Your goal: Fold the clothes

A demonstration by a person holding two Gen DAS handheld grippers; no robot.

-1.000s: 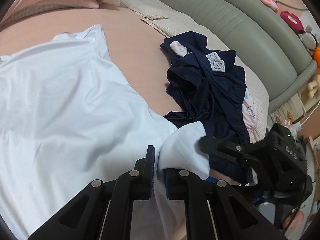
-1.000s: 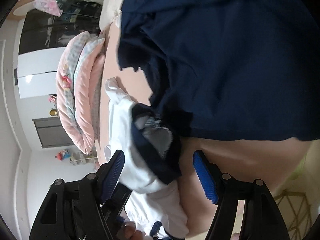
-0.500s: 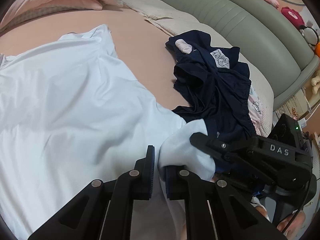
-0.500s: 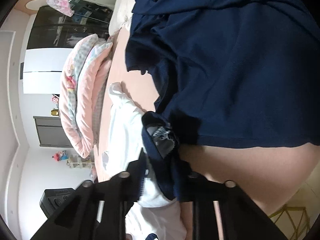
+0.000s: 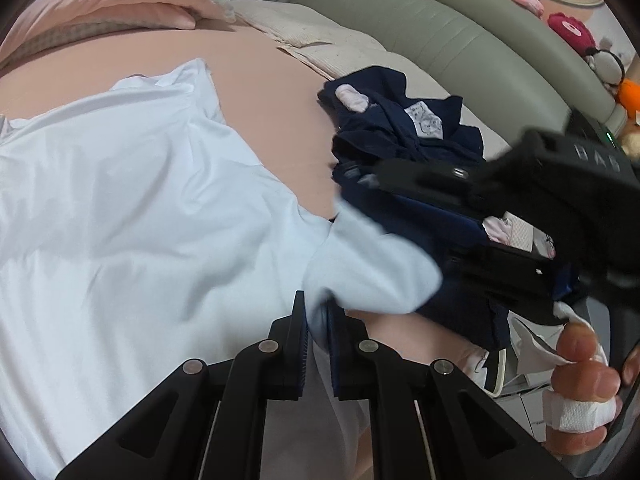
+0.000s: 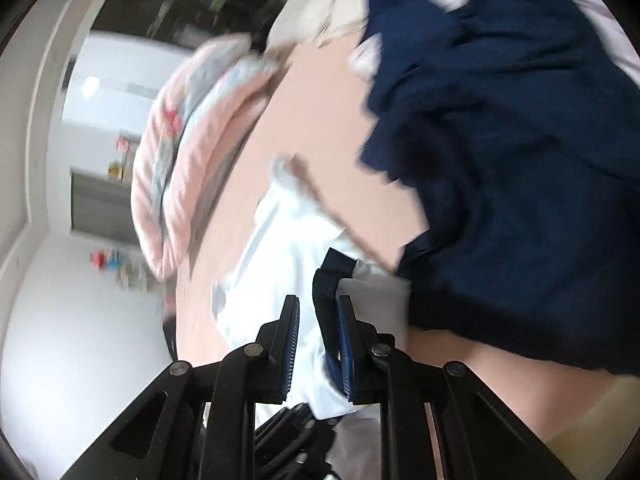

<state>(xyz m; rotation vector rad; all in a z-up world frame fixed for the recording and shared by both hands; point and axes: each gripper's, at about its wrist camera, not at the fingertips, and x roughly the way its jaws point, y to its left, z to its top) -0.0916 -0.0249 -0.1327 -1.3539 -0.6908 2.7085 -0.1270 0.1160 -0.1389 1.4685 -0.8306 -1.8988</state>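
In the left wrist view, the left gripper is nearest, its jaws drawn narrow and pinching a fold of the white shirt near the sleeve. The shirt spreads out flat from there across the pink bed sheet, one sleeve bunched up just past the jaws. To the right of that sleeve the right gripper reaches in from the side, gripped by a hand with white tape wound round a finger. Past it a pile of navy clothes lies crumpled on the sheet, touching the shirt's sleeve, with a small printed label showing. Farther off are a beige blanket, a pink quilt at the bed's far end, a grey-green padded headboard and a row of soft toys on the ledge behind it.

The right wrist view is blurred. Its jaws are nearly together and seem to clamp the sleeve's dark-trimmed cuff, with white cloth running between the pads. The navy clothes fill the upper right of that view, and the pink quilt stands beyond, with a pale wall behind it.
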